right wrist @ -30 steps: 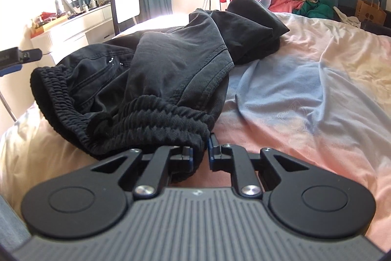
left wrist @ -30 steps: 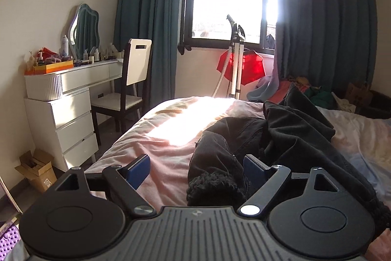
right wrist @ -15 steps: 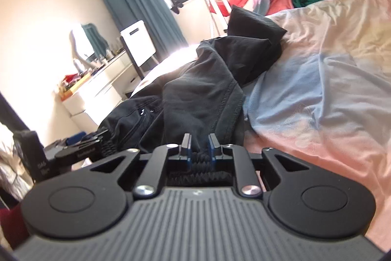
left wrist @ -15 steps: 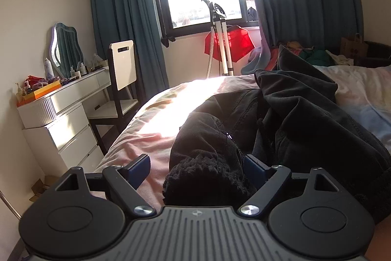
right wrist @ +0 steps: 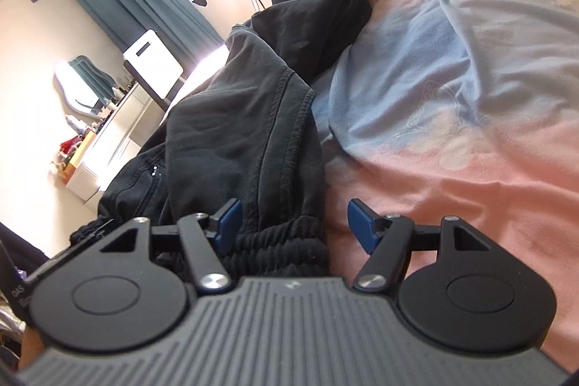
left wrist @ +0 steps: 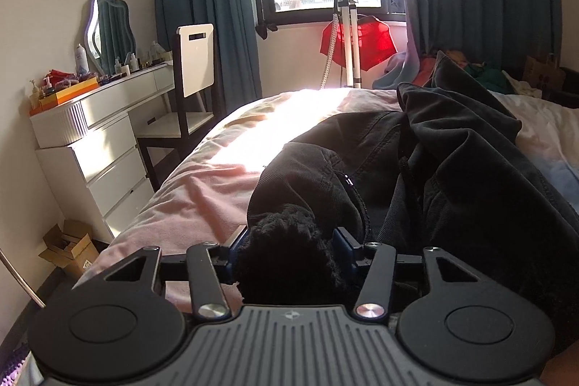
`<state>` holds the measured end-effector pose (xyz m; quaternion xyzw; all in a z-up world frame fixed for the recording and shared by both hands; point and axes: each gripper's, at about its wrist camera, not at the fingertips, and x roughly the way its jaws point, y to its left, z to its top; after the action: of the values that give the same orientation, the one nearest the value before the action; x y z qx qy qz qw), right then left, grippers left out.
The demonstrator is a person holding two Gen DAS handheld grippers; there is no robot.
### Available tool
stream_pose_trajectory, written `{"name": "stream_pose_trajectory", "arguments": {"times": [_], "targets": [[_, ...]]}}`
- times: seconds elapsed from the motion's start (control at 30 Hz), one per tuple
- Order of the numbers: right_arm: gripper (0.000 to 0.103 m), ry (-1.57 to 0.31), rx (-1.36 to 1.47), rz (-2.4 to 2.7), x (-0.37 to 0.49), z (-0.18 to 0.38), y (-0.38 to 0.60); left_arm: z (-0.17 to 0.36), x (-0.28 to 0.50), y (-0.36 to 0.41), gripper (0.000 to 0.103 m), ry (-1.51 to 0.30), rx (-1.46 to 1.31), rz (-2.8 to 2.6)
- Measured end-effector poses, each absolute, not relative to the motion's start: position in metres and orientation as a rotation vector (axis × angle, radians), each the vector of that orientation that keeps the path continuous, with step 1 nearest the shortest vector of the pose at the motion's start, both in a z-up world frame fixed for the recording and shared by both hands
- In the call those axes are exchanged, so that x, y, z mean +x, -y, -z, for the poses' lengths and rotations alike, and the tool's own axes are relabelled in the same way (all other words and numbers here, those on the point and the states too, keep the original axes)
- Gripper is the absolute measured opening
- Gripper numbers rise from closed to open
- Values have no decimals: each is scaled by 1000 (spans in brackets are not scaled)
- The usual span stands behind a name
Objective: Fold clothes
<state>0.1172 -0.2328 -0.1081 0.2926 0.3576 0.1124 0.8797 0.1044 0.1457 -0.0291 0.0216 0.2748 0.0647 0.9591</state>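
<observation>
Left wrist view: crumpled black trousers with a ribbed elastic waistband (left wrist: pixel 416 169) fill centre and right, on a pink-sheeted bed (left wrist: pixel 202 190). Left gripper (left wrist: pixel 289 246) fingers pinch the waistband. White dresser (left wrist: pixel 94 147) at left.

Right wrist view: trousers (right wrist: pixel 246 132) run lower centre to top; right gripper (right wrist: pixel 294 217) fingers spread wide, waistband between them.

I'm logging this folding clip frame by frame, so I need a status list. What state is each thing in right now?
left gripper: closed on the ribbed waistband
right gripper: open, waistband lying between its fingers
black trousers: unfolded, crumpled in a heap on the bed
ribbed waistband: bunched up
bed cover: wrinkled
curtains: drawn apart, window uncovered
dresser drawers: shut
</observation>
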Motion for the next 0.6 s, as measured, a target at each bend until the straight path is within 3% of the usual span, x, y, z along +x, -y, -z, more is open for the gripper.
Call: {"name": "stream_pose_trajectory", "arguments": {"times": [0.13, 0.17, 0.2, 0.27, 0.6], "targets": [[67, -819, 692, -320, 133, 131, 228, 23, 109, -182, 25, -601, -163, -157], [60, -826, 729, -356, 135, 135, 227, 21, 110, -193, 21, -608, -218, -164], [43, -835, 756, -380, 136, 137, 225, 19, 112, -204, 21, -612, -267, -169], [26, -854, 784, -407, 136, 137, 218, 14, 118, -225, 19, -616, -350, -171], [21, -779, 907, -628, 131, 114, 104, -61, 197, -317, 17, -560, -472, -112]]}}
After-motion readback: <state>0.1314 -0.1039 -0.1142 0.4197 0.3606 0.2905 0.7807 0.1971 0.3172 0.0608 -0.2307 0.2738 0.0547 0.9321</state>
